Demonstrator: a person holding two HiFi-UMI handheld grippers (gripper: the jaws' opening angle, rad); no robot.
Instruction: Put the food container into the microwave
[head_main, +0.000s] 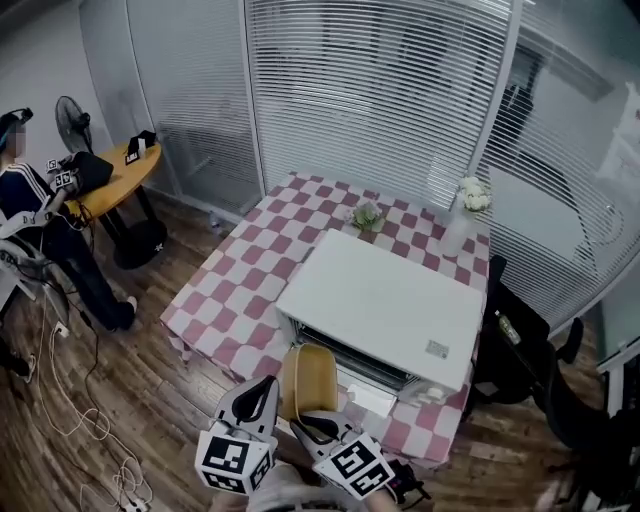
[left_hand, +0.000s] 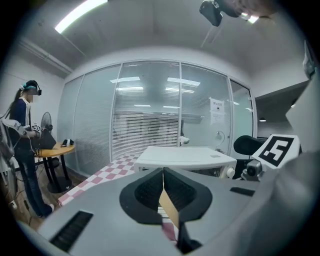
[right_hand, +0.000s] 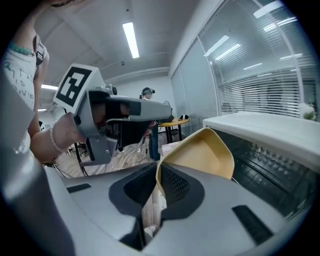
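Observation:
Both grippers hold a tan food container (head_main: 307, 378) just in front of the white microwave (head_main: 385, 300), which stands on the checkered table (head_main: 235, 300). My left gripper (head_main: 267, 392) is shut on the container's left rim; in the left gripper view the container (left_hand: 169, 209) shows edge-on between the jaws of that gripper (left_hand: 162, 192). My right gripper (head_main: 312, 428) is shut on the near rim. In the right gripper view the container's hollow (right_hand: 202, 150) faces up ahead of the gripper (right_hand: 156, 187), beside the microwave's open dark cavity (right_hand: 262, 165).
The microwave door (head_main: 372, 398) hangs open toward me. A white vase (head_main: 462, 225) and a small plant (head_main: 368, 215) stand behind the microwave. A black chair (head_main: 520, 350) is at the right. A person (head_main: 40, 230) stands by a round wooden table (head_main: 120, 175) at the left, with cables (head_main: 90, 420) on the floor.

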